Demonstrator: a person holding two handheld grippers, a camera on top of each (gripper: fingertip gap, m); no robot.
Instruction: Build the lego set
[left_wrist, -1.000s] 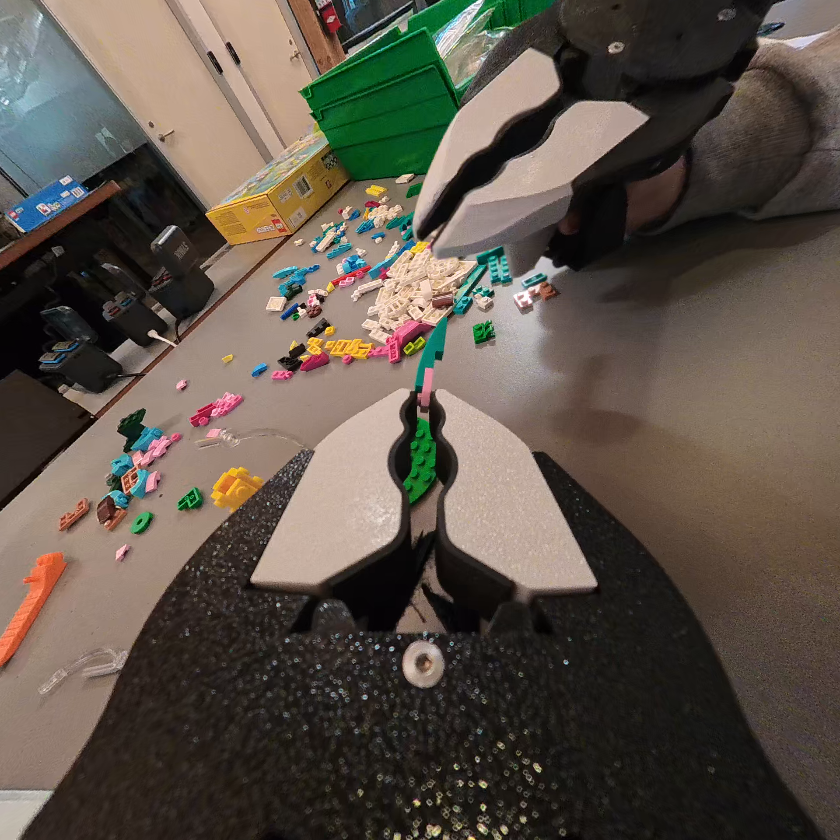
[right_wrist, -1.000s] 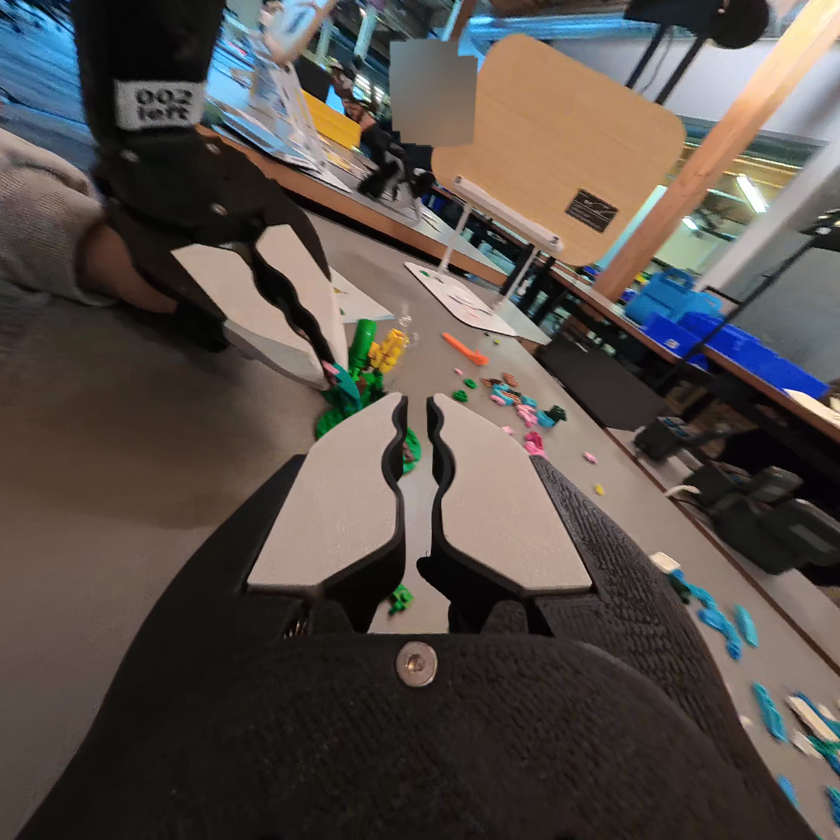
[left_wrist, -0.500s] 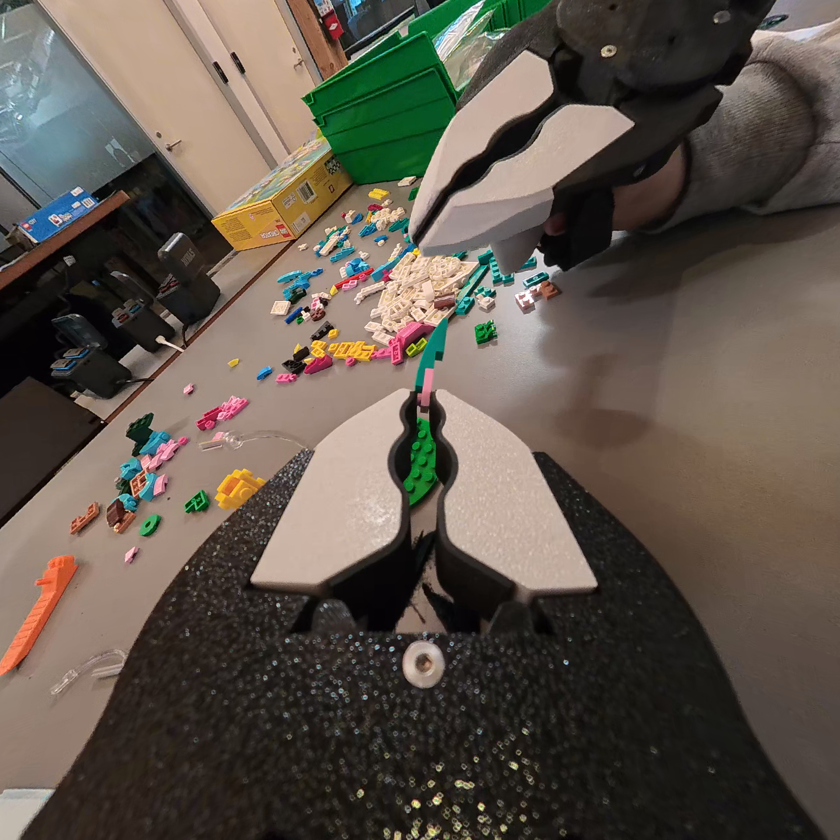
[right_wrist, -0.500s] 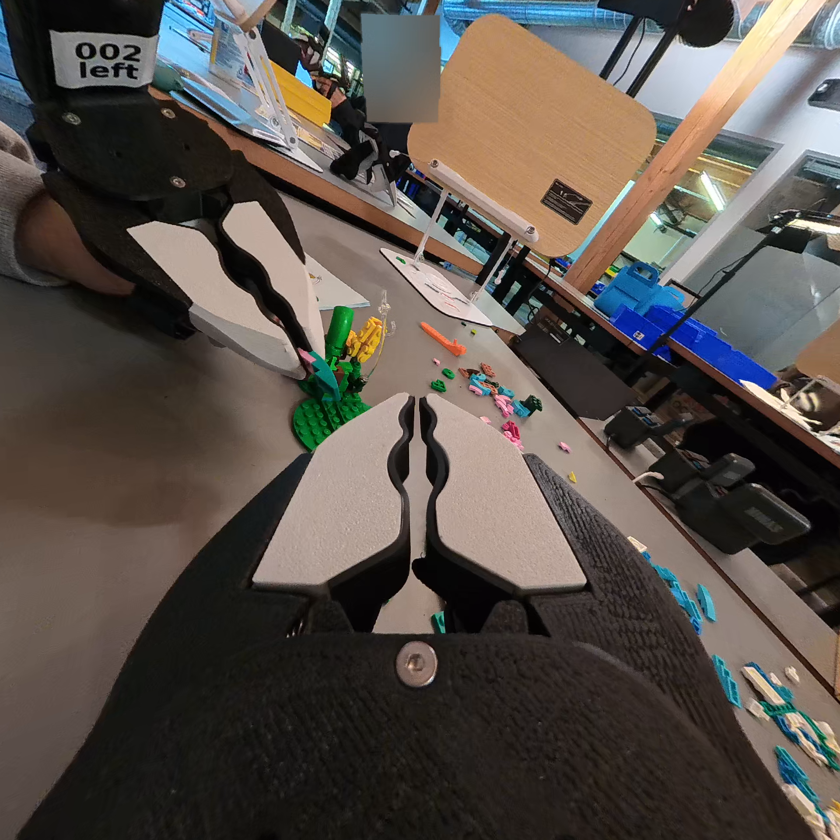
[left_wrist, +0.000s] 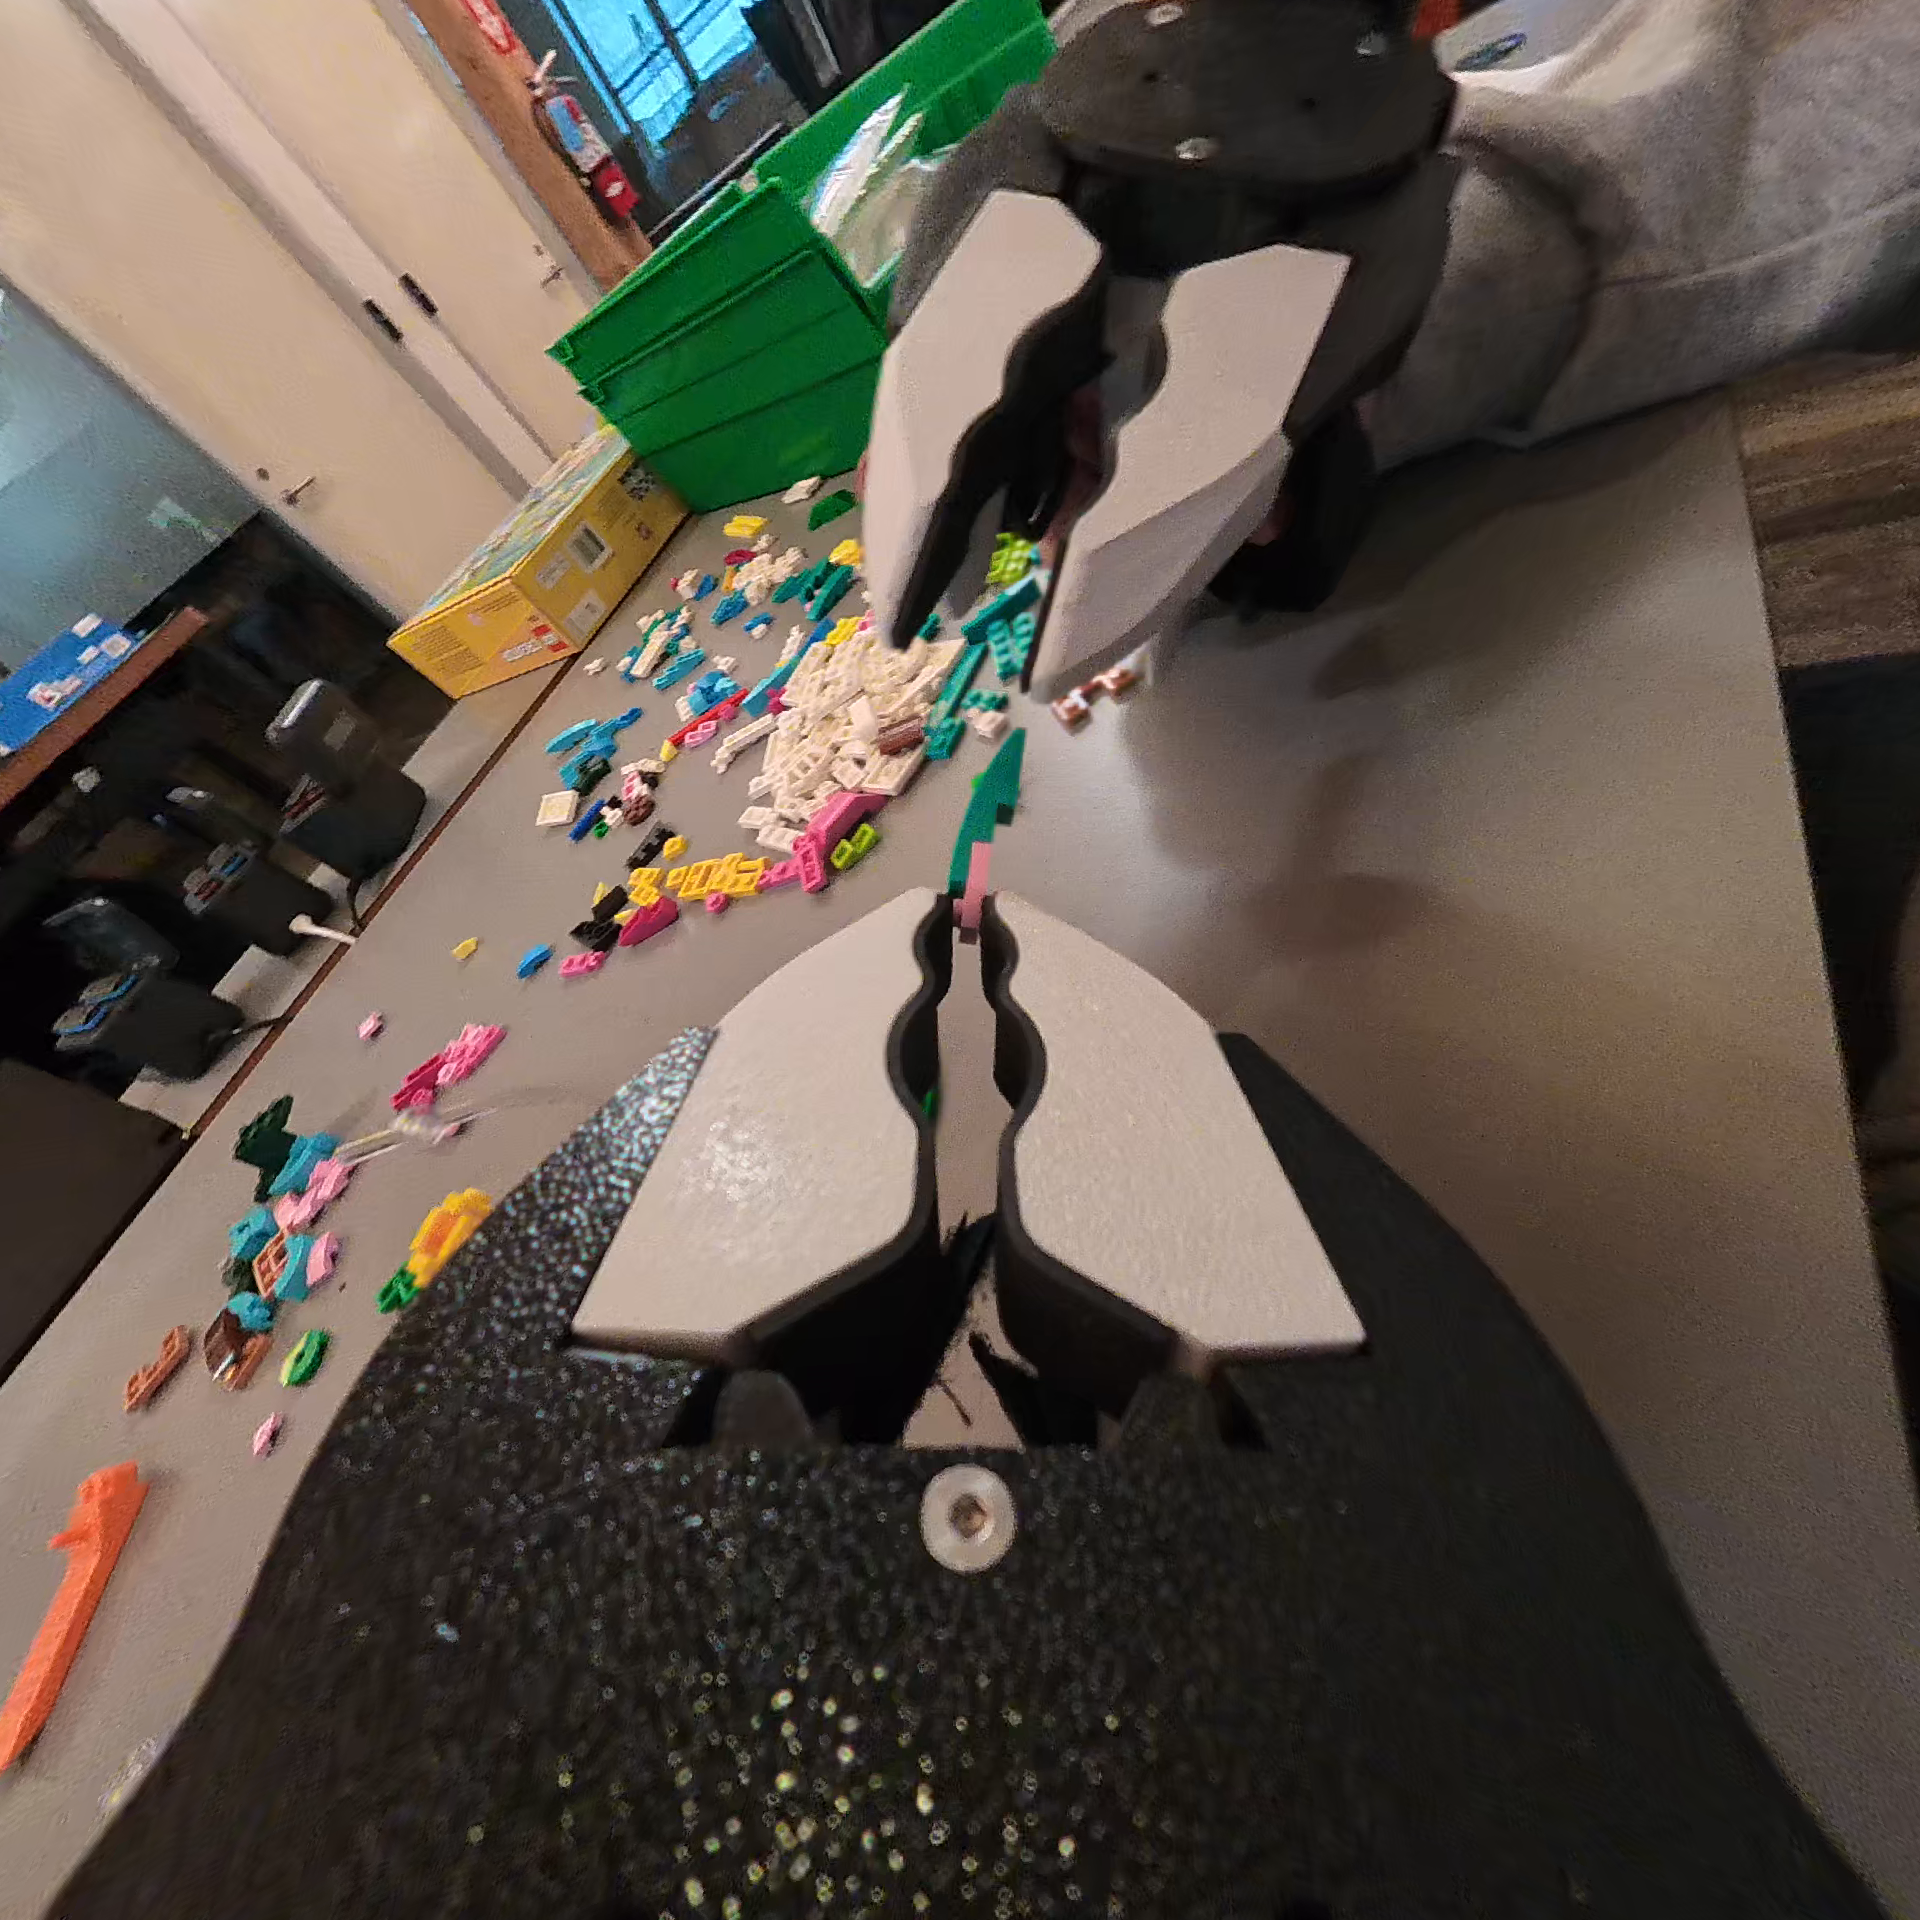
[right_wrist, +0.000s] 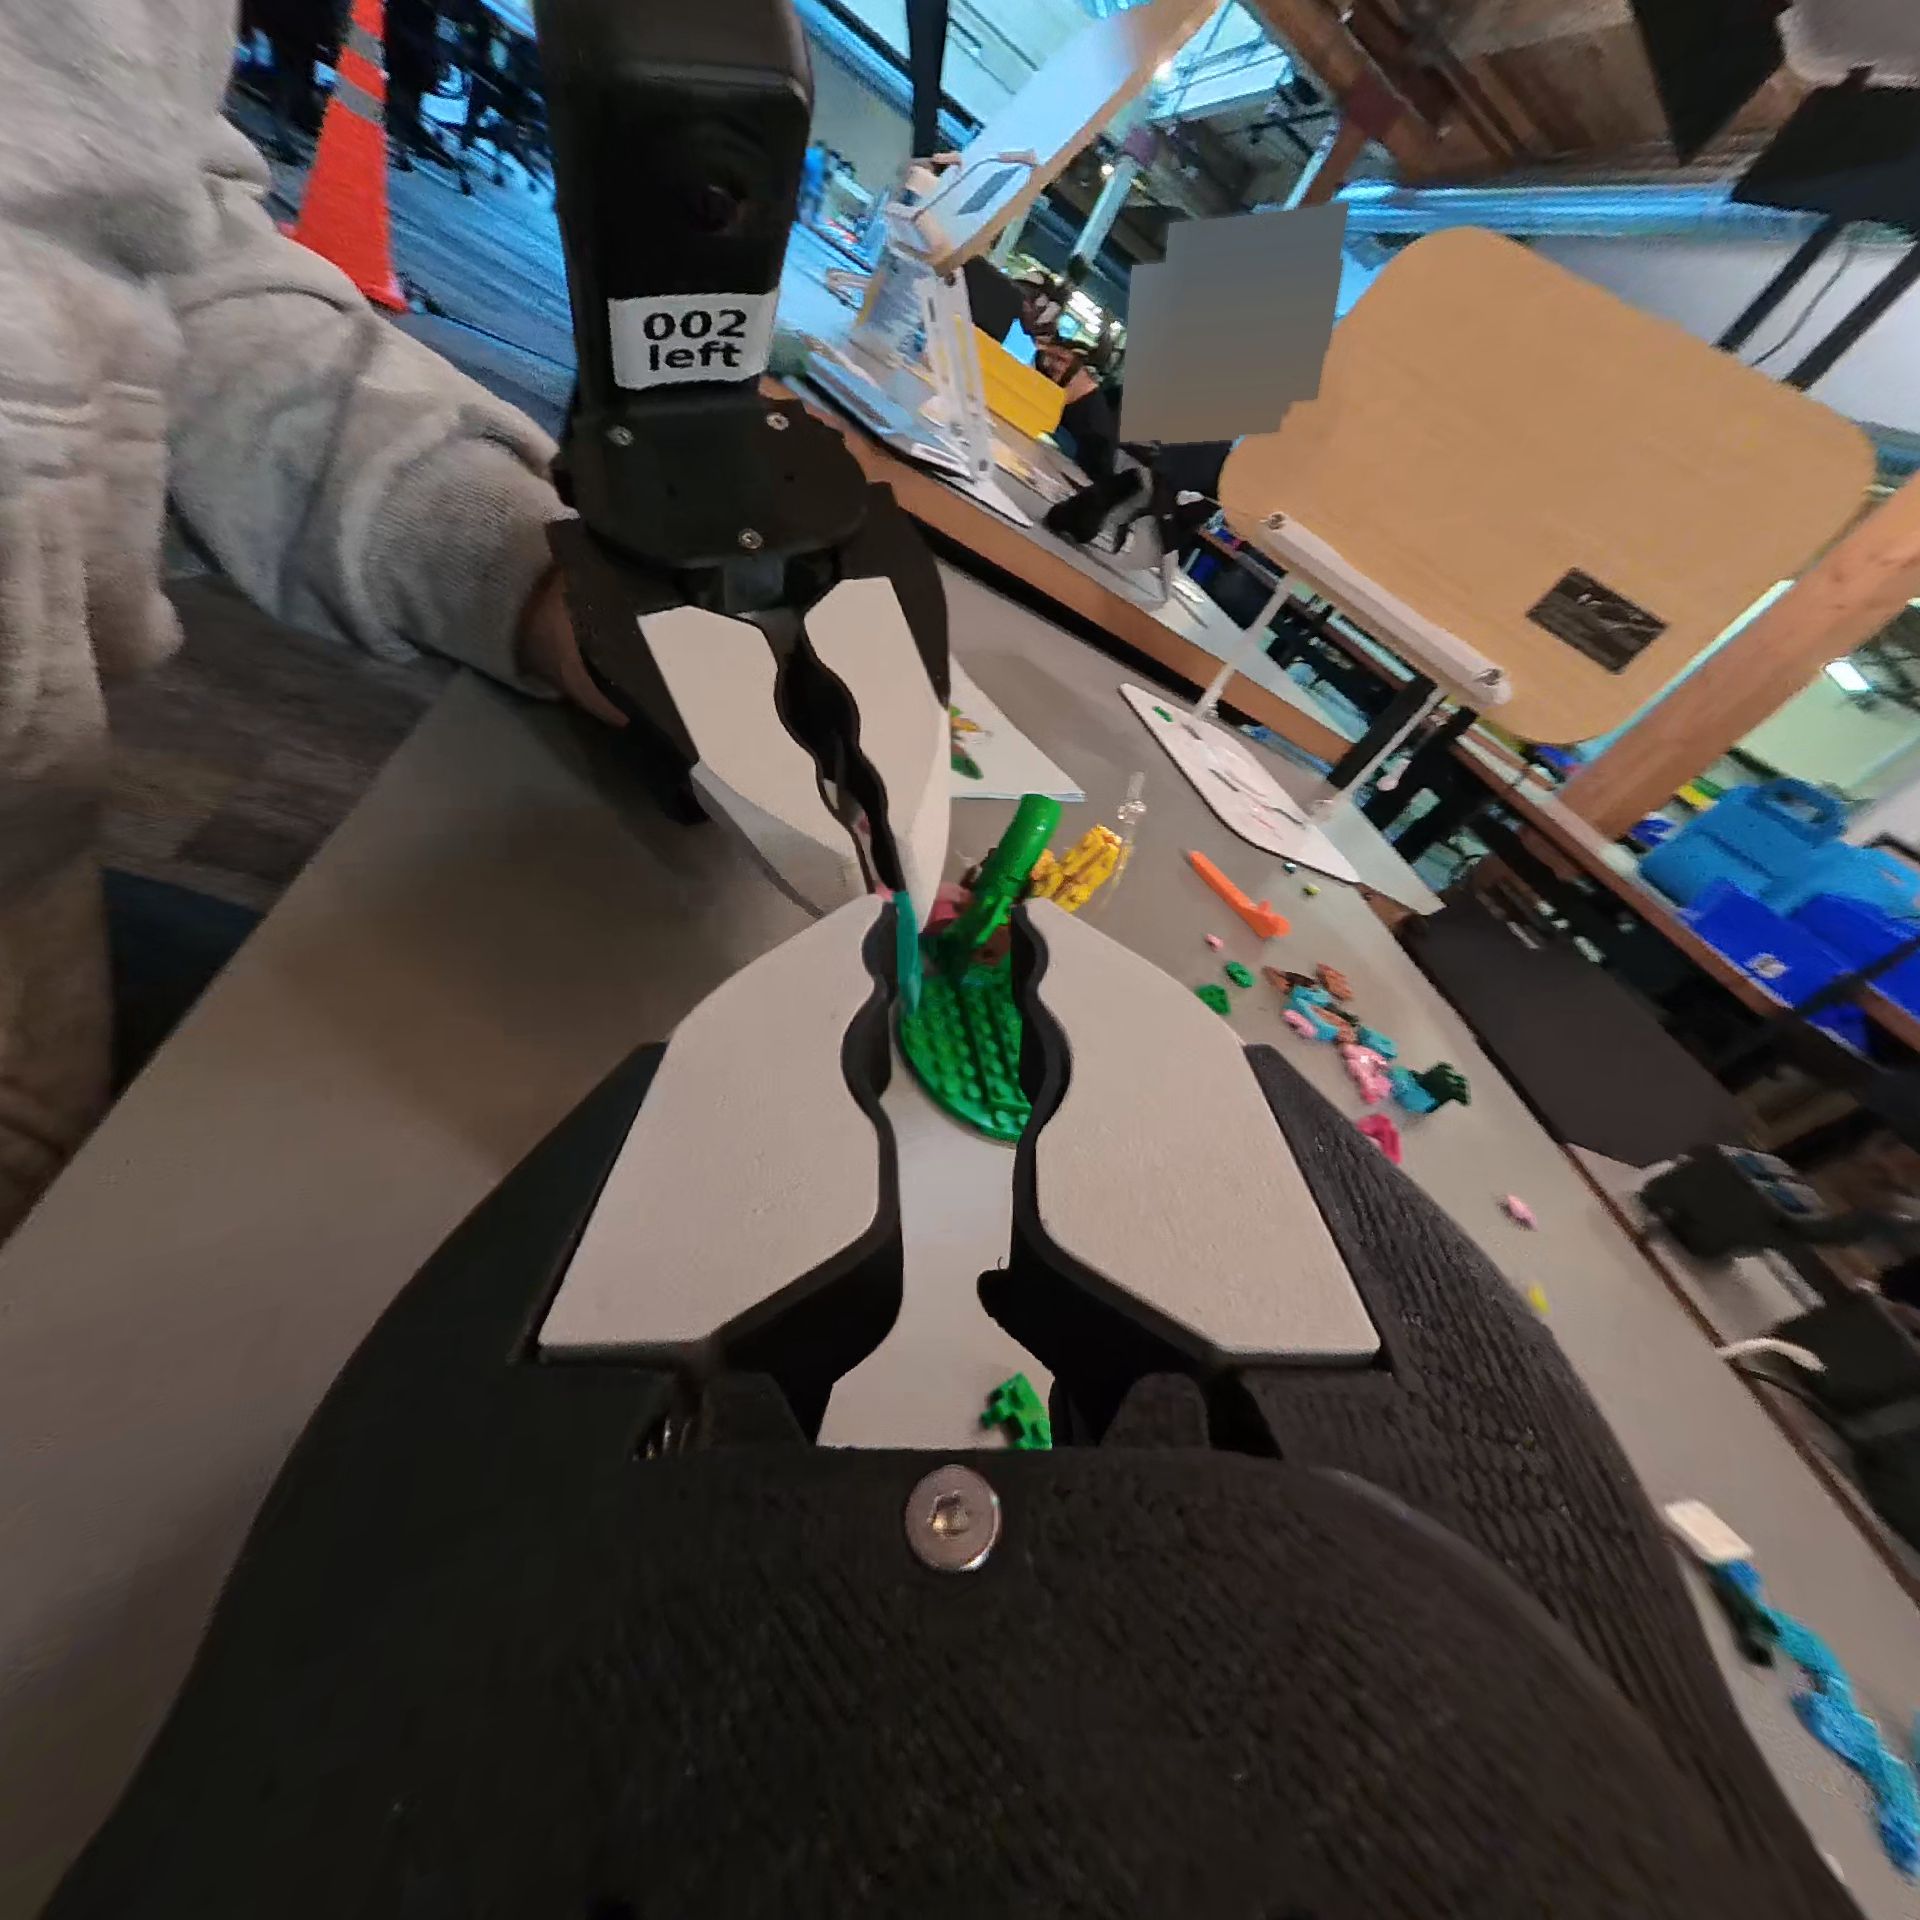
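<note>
My left gripper (left_wrist: 968, 914) is shut on the pink-and-teal leaf piece (left_wrist: 987, 800), which sticks out past its tips. In the right wrist view the left gripper (right_wrist: 883, 878) comes down from above, and the teal leaf (right_wrist: 907, 956) runs from its tips to a small plant build on a round green plate (right_wrist: 966, 1060) with a green stem (right_wrist: 1013, 852). My right gripper (right_wrist: 951, 920) is open, and the plate shows through the gap between its fingers. In the left wrist view the right gripper (left_wrist: 977, 644) hangs open above the table with nothing between its tips.
A pile of white bricks (left_wrist: 852, 717) and scattered coloured bricks (left_wrist: 291, 1247) lie left of the grippers. A yellow box (left_wrist: 540, 582) and green bins (left_wrist: 748, 353) stand behind them. There are also an orange tool (right_wrist: 1236, 894), a yellow flower piece (right_wrist: 1086, 862), a paper sheet (right_wrist: 997, 758) and a small green piece (right_wrist: 1013, 1413). My hands' fingertips stand some 4 centimeters from each other.
My right gripper closed on nothing half a second ago and has now opened and moved up to the plant build. My left gripper kept its hold on the leaf piece and tilted.
</note>
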